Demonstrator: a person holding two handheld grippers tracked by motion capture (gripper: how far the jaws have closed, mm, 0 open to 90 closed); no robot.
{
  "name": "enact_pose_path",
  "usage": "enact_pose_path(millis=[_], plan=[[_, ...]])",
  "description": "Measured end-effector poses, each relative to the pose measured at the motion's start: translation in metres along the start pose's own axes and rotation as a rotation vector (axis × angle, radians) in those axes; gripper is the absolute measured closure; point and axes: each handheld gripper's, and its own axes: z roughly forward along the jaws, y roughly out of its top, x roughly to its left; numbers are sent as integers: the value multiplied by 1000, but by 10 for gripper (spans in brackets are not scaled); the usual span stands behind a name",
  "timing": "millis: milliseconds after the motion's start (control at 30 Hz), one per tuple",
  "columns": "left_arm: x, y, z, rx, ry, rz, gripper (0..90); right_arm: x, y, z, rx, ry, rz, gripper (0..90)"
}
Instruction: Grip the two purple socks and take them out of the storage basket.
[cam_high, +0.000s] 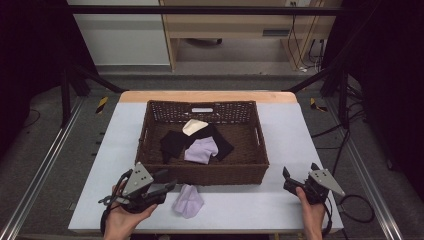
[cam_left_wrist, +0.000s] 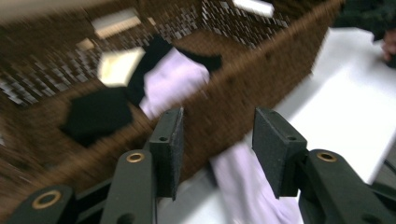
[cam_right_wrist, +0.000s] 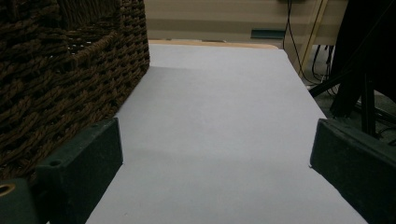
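In the high view, the left gripper (cam_high: 167, 184) sits at the near left of the table (cam_high: 280, 205), held from below by a hand (cam_high: 122, 220) that comes in over the near edge. Its jaws point toward the right, level with the tabletop, just short of a lilac cloth (cam_high: 188, 200) that lies on the table against the front wall of the wicker basket (cam_high: 252, 172). The jaws stand part open with nothing between the pads. Inside the basket lie a second lilac piece (cam_high: 201, 150), black cloths (cam_high: 172, 142) and a cream piece (cam_high: 193, 126). The right gripper (cam_high: 295, 181) rests near the table's right front corner, well apart from the basket, with bare tabletop between.

In the left gripper view, which is blurred, the two black jaws rise from the bottom with a clear gap, their pads free. The lilac cloth (cam_left_wrist: 245, 184) lies below and between them, on the table at the foot of the basket wall (cam_left_wrist: 243, 93). Over that rim the lilac piece (cam_left_wrist: 170, 79) and black cloths (cam_left_wrist: 95, 114) show inside.

In the right gripper view, the jaws stand wide apart, holding nothing. The basket's side wall (cam_right_wrist: 60, 79) is close by the left jaw; ahead, the table (cam_right_wrist: 219, 116) runs open to its far and right edges.
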Motion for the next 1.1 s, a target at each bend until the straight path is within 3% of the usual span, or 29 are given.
enact_pose_path(millis=[133,267,333,467,567,700,767,800,933,1100], plan=[[10,20,-6,-47,50,39,525,0,0,0,1,0,2,28],[22,42,-7,-54,45,30,509,0,0,0,2,3,1,28],[25,47,-6,-66,48,48,485,0,0,0,2,3,2,28],[36,64,3,-65,71,47,477,0,0,0,3,4,0,28],[46,79,18,-38,99,36,477,0,0,0,4,5,1,28],[54,93,39,-52,95,25,470,0,0,0,4,7,2,28],[57,98,48,-43,83,0,447,-1,0,0,4,8,4,28],[57,98,48,-43,83,0,448,-1,0,0,4,8,4,28],[62,104,73,-64,100,-22,439,-1,0,0,4,7,4,28],[64,103,103,-32,102,-33,442,-1,0,0,1,3,7,28]])
